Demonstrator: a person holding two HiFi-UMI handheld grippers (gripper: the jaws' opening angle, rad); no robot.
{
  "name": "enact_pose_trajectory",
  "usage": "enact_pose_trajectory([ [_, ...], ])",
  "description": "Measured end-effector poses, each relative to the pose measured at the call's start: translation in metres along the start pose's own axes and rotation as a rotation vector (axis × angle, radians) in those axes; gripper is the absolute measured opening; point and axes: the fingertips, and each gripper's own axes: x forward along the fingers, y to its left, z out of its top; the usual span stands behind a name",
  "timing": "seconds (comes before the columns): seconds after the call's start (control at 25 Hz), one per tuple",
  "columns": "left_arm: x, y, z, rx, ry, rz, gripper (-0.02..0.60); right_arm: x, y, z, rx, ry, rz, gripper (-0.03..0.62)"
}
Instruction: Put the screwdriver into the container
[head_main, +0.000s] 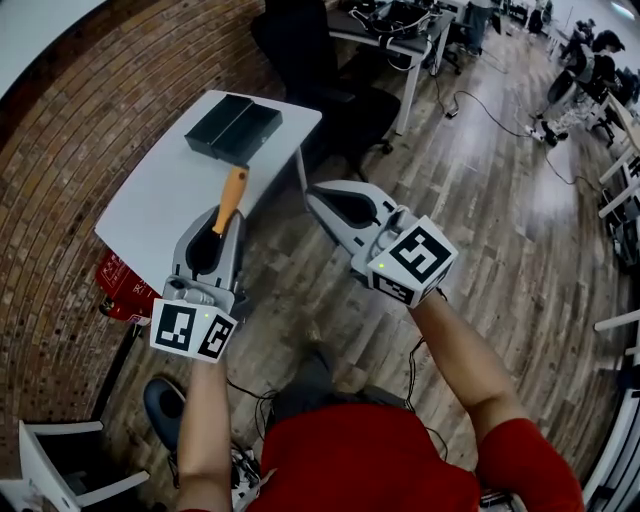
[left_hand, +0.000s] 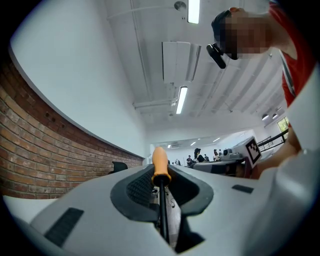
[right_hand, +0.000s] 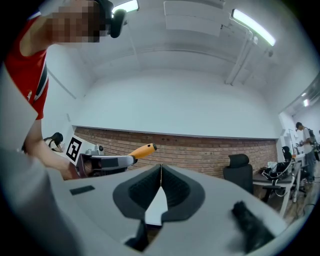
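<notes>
In the head view, the screwdriver (head_main: 231, 196) is held in the left gripper (head_main: 226, 226), whose jaws are closed on the dark shaft, so that the orange handle sticks out past the tips. It is carried above the near part of the white table (head_main: 150, 195). The container (head_main: 233, 130), a dark open box, stands on the far end of that table, straight ahead of the handle and well apart from it. The screwdriver's long axis is judged to run almost at the box, handle first, so a plain forward carry with a drop at the end should be all that is called for. The right gripper (head_main: 314, 197) is held off the table's right edge, over the floor, and is slightly farther from the box than the left. In the left gripper view, the shaft is seen pinched between the pads and the handle (left_hand: 160, 162) rises beyond them; the container is not shown there. In the right gripper view, the right jaws are seen pressed together with nothing between them, and the left gripper with its orange handle (right_hand: 142, 149) is seen to the left, just beside.
</notes>
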Motion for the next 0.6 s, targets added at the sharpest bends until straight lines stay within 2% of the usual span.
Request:
enact_pose_trajectory([
  [0.28, 0.042, 0.039, -0.013, -0.012, -0.01, -0.011, 0.083, 0.036, -0.04, -0.01, -0.012, 0.01, -0.007, 0.031],
  [0.6, 0.097, 0.114, -0.041, -0.028, 0.009, 0.001, 0.083, 0.101, -0.099, -0.031, -0.01, 0.055, -0.015, 0.031],
])
